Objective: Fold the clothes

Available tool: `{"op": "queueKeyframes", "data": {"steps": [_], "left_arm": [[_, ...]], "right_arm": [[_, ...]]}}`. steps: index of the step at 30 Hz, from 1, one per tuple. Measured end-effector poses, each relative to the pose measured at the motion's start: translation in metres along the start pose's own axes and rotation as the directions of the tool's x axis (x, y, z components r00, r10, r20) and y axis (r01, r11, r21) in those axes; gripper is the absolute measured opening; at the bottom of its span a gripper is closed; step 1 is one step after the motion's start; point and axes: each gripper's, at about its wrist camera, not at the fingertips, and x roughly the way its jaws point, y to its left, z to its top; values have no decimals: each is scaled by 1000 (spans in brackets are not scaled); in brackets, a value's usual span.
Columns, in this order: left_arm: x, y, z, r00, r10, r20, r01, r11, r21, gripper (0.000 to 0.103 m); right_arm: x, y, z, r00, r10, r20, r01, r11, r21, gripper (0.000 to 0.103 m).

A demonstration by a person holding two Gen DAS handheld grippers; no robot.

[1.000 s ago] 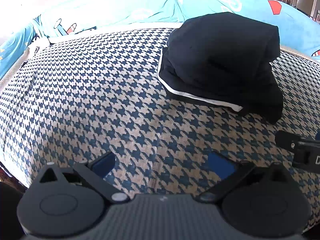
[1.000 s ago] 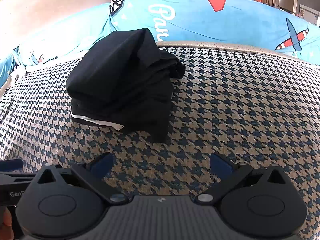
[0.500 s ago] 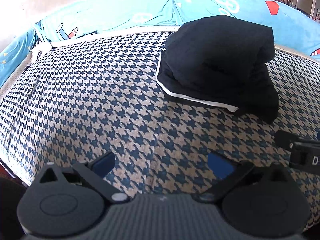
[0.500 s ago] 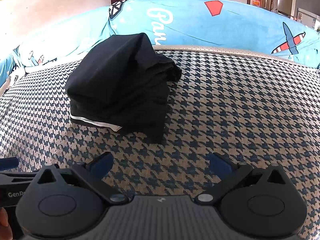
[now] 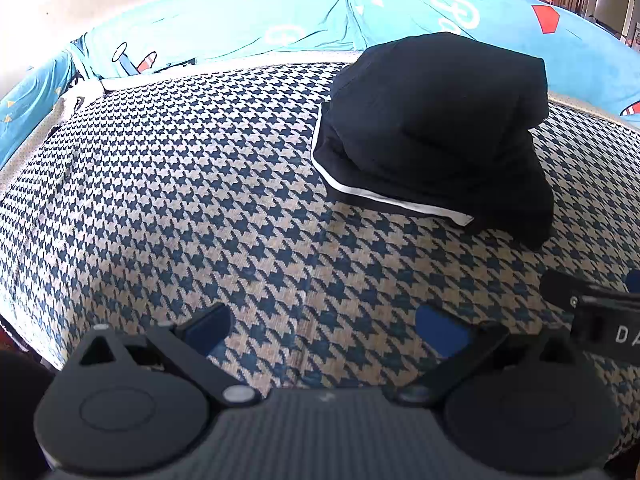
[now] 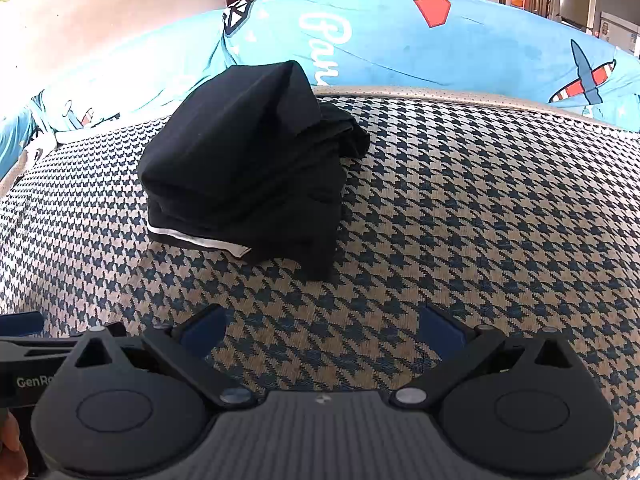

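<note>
A folded black garment (image 5: 436, 128) with a white trim edge lies in a bundle on the houndstooth cover; the right wrist view shows the same garment (image 6: 248, 176) at centre left. My left gripper (image 5: 324, 330) is open over bare cover, well short of the bundle and to its left. My right gripper (image 6: 322, 330) is open too, nothing between its blue pads, and sits in front of the bundle's right corner. Part of the right gripper's body (image 5: 596, 316) shows at the left wrist view's right edge.
The houndstooth cover (image 5: 168, 200) spreads wide to the left of the bundle, and the cover (image 6: 480, 208) runs on to its right. A turquoise printed backrest (image 6: 440, 48) runs along the far side. A fingertip (image 6: 10, 440) shows at the lower left.
Both grippers have drawn back slightly from the bundle, which sits a bit lower in each view. The garment itself has not moved, and both grippers stay open.
</note>
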Motion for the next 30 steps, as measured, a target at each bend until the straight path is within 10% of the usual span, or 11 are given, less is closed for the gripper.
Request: {"op": "queueKeyframes", "data": {"steps": [30], "left_arm": [[6, -7, 5, 1000, 12, -2, -12, 1000, -24, 103]], "right_arm": [[2, 3, 0, 1000, 18, -5, -18, 1000, -14, 103]]}}
